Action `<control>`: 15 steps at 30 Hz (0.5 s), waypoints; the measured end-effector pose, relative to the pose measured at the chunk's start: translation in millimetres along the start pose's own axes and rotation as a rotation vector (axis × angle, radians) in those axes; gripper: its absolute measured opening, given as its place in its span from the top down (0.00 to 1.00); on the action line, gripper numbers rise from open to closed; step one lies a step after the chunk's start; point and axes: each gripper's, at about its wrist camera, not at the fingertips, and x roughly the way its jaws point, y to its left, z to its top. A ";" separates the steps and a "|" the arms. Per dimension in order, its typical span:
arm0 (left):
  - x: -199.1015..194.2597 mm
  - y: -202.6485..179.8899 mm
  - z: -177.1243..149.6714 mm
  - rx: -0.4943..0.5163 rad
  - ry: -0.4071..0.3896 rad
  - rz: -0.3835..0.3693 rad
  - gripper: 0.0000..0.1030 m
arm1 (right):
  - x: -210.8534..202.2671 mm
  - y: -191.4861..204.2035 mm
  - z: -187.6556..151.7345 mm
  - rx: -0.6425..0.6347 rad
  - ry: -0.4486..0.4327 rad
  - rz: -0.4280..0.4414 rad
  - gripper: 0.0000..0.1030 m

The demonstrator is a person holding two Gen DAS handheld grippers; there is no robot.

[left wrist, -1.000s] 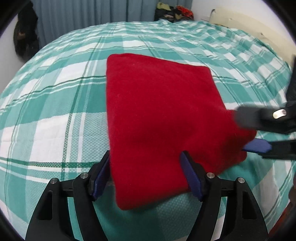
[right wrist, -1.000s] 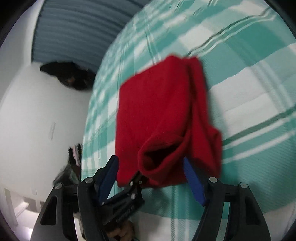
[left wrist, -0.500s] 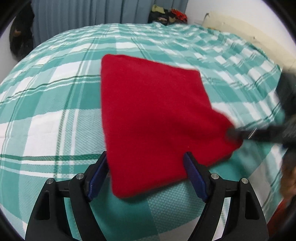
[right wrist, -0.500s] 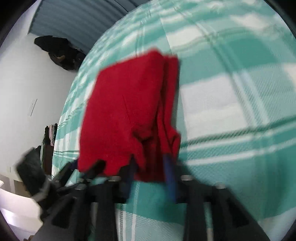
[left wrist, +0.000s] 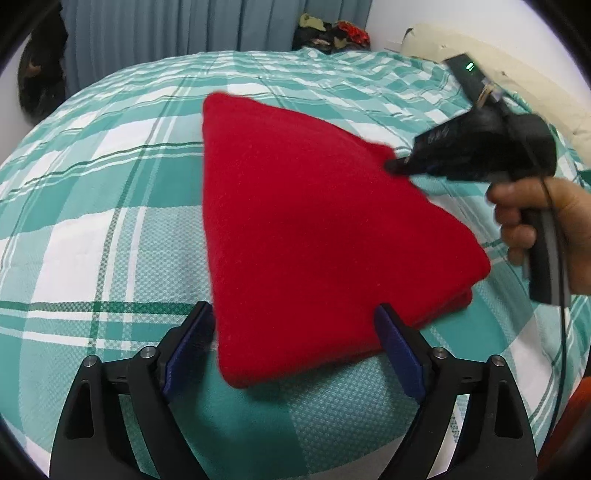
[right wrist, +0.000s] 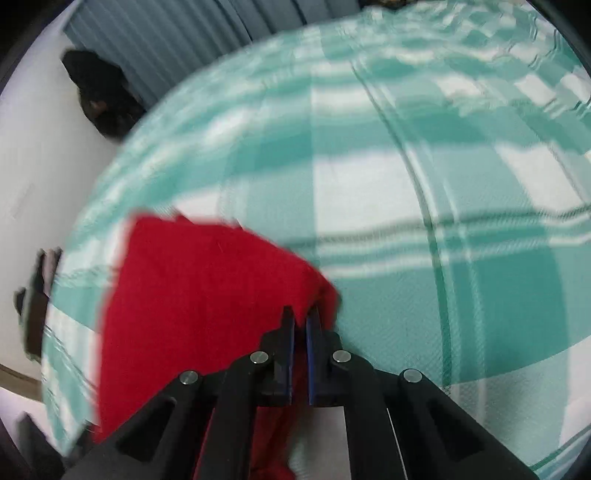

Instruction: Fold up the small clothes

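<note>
A red garment (left wrist: pixel 314 236) lies folded on the green plaid bed cover (left wrist: pixel 110 192). My left gripper (left wrist: pixel 295 350) is open, its blue pads either side of the garment's near corner, holding nothing. My right gripper (right wrist: pixel 300 321) is shut on the garment's right edge (right wrist: pixel 207 295). In the left wrist view the right gripper (left wrist: pixel 397 166) reaches in from the right, held by a hand, its tips at the cloth's far right corner, which is lifted.
Blue-grey curtains (left wrist: pixel 166 33) hang behind the bed. A pile of clothes (left wrist: pixel 328 33) lies at the far end. A cream pillow (left wrist: pixel 535 74) lies at the right. A dark object (right wrist: pixel 99 96) sits by the white wall.
My right gripper has shut on the garment's edge and carried it up and across to the far right. The left gripper has stayed open at the near corner.
</note>
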 end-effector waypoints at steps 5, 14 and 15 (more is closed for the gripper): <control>-2.8 1.7 0.8 -0.008 -0.002 -0.013 0.13 | -28.9 6.4 -1.9 -0.018 -0.082 -0.017 0.66; -8.7 1.3 0.8 -0.020 0.021 -0.014 0.12 | -38.1 49.1 -91.9 -0.276 0.022 0.113 0.91; -11.7 1.3 -0.8 -0.021 0.029 -0.022 0.12 | -26.9 35.2 -100.8 -0.243 0.042 0.099 1.00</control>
